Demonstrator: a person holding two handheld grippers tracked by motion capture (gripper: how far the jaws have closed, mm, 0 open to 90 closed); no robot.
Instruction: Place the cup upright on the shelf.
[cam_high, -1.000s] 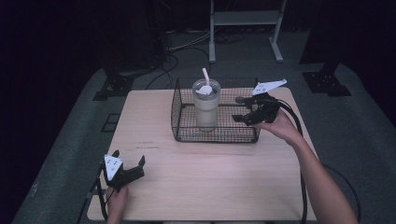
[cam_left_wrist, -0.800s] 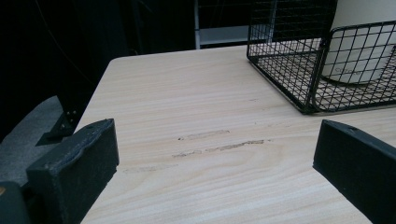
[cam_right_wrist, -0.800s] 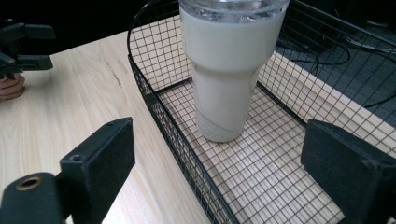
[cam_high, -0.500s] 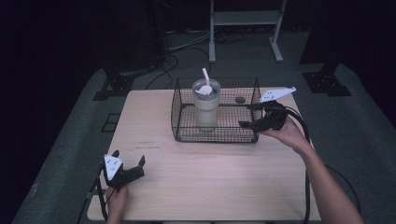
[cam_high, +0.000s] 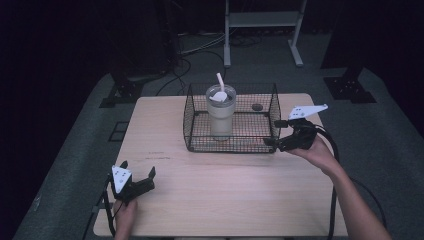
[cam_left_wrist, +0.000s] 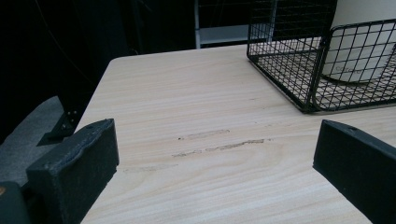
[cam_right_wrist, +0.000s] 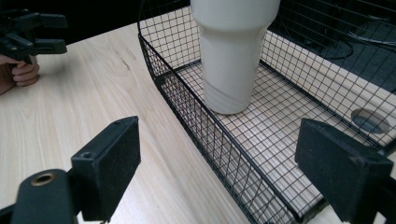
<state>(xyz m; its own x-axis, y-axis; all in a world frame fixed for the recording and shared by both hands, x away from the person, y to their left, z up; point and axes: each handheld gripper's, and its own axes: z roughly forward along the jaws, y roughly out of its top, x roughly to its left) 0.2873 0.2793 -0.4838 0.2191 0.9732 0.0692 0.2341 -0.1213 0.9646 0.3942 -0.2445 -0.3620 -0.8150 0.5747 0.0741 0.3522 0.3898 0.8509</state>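
Observation:
A black wire basket (cam_high: 230, 147) stands on the far half of the wooden table (cam_high: 225, 195). A white tumbler (cam_high: 220, 112) with a lid and a straw stands upright inside it, left of the middle. My right gripper (cam_high: 272, 133) is open at the basket's right front corner, outside the wire. In the right gripper view the jaws (cam_right_wrist: 219, 163) straddle the basket wall (cam_right_wrist: 196, 116), and the tumbler (cam_right_wrist: 231, 56) stands farther in. My left gripper (cam_high: 137, 169) is open and empty near the front left edge. In the left gripper view its jaws (cam_left_wrist: 215, 158) point toward the basket (cam_left_wrist: 299, 70).
A small dark round spot (cam_high: 257, 106) lies on the tabletop at the basket's back right. A metal stand (cam_high: 262, 20), cables (cam_high: 200, 47) and black stand feet (cam_high: 350, 87) sit on the dark floor behind the table. Bare wood stretches between the two grippers.
My right gripper has drawn back from over the basket near the tumbler, moving right and down to the basket's right front corner. The left gripper has stayed put.

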